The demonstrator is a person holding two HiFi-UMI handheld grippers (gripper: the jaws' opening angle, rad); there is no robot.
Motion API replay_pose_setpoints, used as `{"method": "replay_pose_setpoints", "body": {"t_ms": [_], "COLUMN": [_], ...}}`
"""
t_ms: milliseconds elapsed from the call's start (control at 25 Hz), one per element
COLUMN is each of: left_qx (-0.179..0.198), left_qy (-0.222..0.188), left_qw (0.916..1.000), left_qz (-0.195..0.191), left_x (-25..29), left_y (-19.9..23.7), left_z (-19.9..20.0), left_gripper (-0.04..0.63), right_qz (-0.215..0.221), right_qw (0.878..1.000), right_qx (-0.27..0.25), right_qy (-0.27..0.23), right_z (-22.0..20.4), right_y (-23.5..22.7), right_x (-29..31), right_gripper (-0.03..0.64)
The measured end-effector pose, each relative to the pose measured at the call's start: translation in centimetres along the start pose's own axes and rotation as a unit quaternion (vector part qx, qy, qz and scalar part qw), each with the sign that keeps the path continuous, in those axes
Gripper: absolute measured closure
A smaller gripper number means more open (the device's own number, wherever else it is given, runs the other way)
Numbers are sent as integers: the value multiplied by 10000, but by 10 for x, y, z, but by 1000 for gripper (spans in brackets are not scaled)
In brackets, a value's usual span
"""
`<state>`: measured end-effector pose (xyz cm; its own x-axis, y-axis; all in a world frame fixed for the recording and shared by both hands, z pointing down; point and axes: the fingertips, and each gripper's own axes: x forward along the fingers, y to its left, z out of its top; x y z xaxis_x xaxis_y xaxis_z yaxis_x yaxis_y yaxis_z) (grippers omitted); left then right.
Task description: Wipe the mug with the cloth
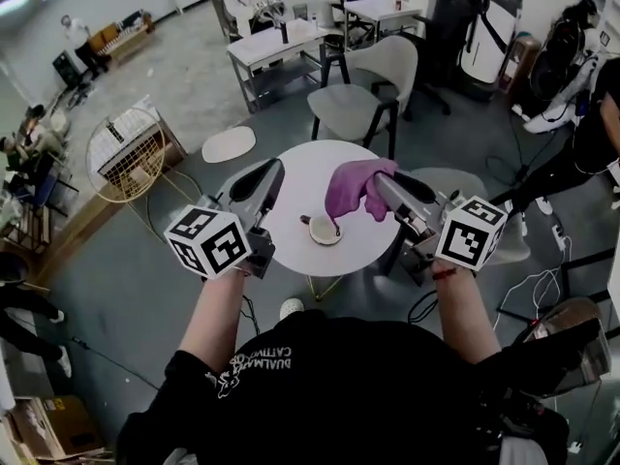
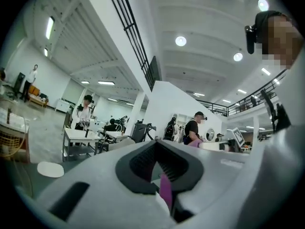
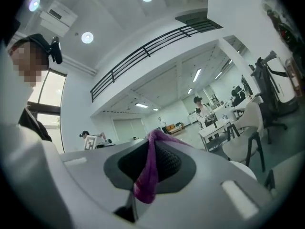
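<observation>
Two bare forearms come up from a black top, each hand carrying a grey two-jaw gripper with a black-and-white marker cube at its back. The left gripper has its jaws pressed together. A thin purple sliver shows in their gap in the left gripper view, and I cannot tell whether it is pinched or only seen through. From the head view its tips sit clear of the fabric.

The right gripper pinches a soft, bunched purple cloth, which drapes over its tips. The cloth's long axis runs downward, and a narrow tail hangs toward the mug.

Below both grippers is a round white desk. A small white mug stands on it, toward the near edge and about midway between left and right. It is upright with its mouth facing up, and what seems to be a small handle points toward the desk's left edge.

Around the desk is grey floor with loose cables. A pale grey chair stands just past the far edge, and a round yellow wire basket sits to the left. Farther off are a second white desk and several people at work.
</observation>
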<state>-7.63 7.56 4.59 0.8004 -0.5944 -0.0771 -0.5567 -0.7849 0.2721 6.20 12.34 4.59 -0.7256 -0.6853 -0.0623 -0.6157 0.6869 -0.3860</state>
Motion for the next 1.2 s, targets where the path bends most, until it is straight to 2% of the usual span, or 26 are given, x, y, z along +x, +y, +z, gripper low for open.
{"method": "replay_pose_setpoints", "body": {"t_ms": [120,200,360,560,720,880,1200], "left_qx": [43,66,-32,-300,21,-178,-228], "left_qy": [-19,-16,-37,482,982,1012,1081], "left_qw": [9997,9998,9996,9929,9892,9893,9883], "left_qz": [-231,-163,267,1042,1091,1032,1055], "left_x": [-17,-29,-46,-63,-63,-67,-94], "left_y": [-58,-82,-105,-116,-141,-152,-161], "left_z": [5,1,-21,-75,-101,-111,-129], "left_gripper": [598,598,598,603,577,585,604], "right_qz": [-75,-6,-241,-677,-925,-1156,-1168], "right_qw": [10000,10000,9994,9943,9888,9809,9772], "right_qx": [-17,-69,21,-118,-368,-716,-848], "right_qy": [-4,-1,238,813,1113,1393,1557], "right_z": [8,7,-15,-65,-87,-101,-123], "right_y": [24,40,44,48,57,59,72], "right_x": [-27,-39,-60,-76,-91,-101,-108], "right_gripper": [577,577,577,577,577,577,578]}}
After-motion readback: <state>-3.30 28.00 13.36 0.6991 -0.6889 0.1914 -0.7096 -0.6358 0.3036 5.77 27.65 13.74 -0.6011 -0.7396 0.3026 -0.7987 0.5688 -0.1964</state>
